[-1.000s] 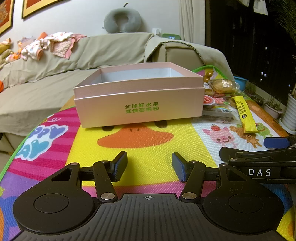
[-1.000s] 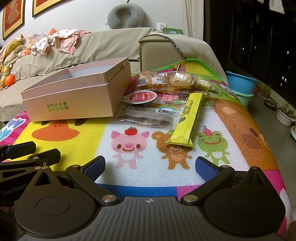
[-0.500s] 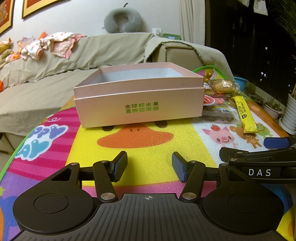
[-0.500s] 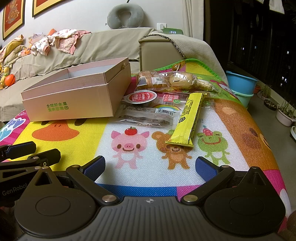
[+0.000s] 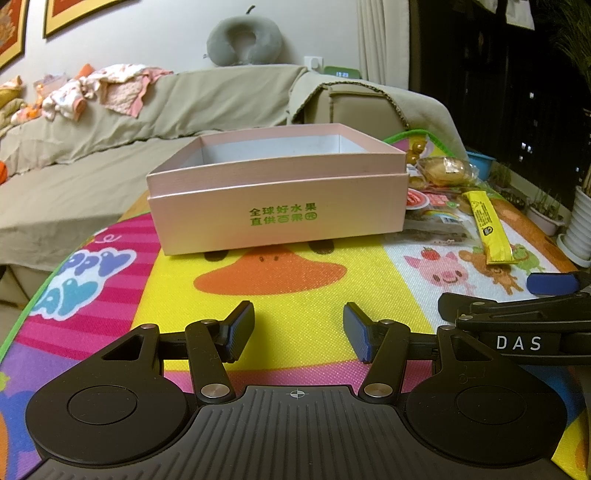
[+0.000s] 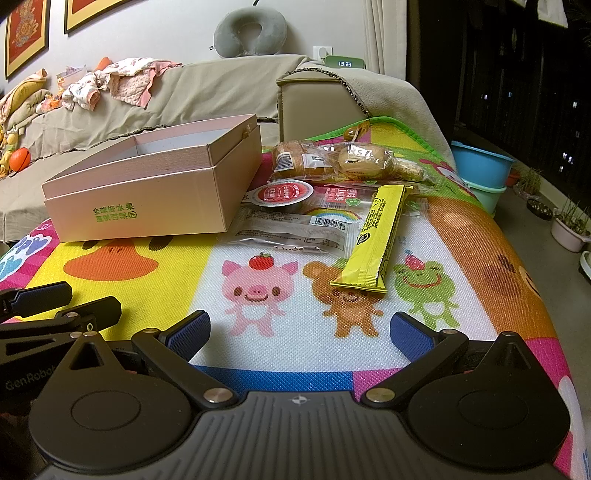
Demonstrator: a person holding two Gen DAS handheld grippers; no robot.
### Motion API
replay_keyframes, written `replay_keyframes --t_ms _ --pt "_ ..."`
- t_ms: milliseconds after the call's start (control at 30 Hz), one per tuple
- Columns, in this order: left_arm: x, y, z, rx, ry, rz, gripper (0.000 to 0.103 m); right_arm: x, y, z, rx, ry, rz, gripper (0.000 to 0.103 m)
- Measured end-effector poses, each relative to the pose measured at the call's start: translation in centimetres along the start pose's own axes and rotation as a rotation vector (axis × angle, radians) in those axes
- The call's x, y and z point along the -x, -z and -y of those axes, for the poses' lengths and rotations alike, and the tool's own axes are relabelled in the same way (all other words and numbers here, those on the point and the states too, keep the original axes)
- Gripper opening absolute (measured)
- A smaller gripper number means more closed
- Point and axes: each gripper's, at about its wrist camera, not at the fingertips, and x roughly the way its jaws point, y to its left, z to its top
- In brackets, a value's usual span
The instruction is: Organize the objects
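An open pink box [image 5: 277,192] with green lettering stands on the colourful play mat [image 5: 295,288]; it also shows in the right wrist view [image 6: 147,192], far left. Right of it lie snacks: a yellow stick packet [image 6: 376,236], a clear wrapped packet [image 6: 295,232], a red-lidded cup [image 6: 280,194] and bagged buns [image 6: 332,162]. My left gripper [image 5: 299,336] is open and empty, low over the mat in front of the box. My right gripper [image 6: 299,338] is open wider and empty, short of the yellow packet.
A beige sofa [image 6: 184,92] with clothes and a grey neck pillow [image 6: 251,33] stands behind the mat. Blue tubs [image 6: 480,173] and plant pots [image 6: 569,229] stand on the floor to the right. The mat's right edge drops to the floor.
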Motion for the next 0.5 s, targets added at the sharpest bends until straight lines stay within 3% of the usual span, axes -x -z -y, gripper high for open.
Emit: replay_keyframes --t_ms 500 --pt "-0.10 -0.06 0.11 0.005 0.004 0.000 0.060 0.19 -0.02 0.03 -0.002 -0.004 0.000 0.103"
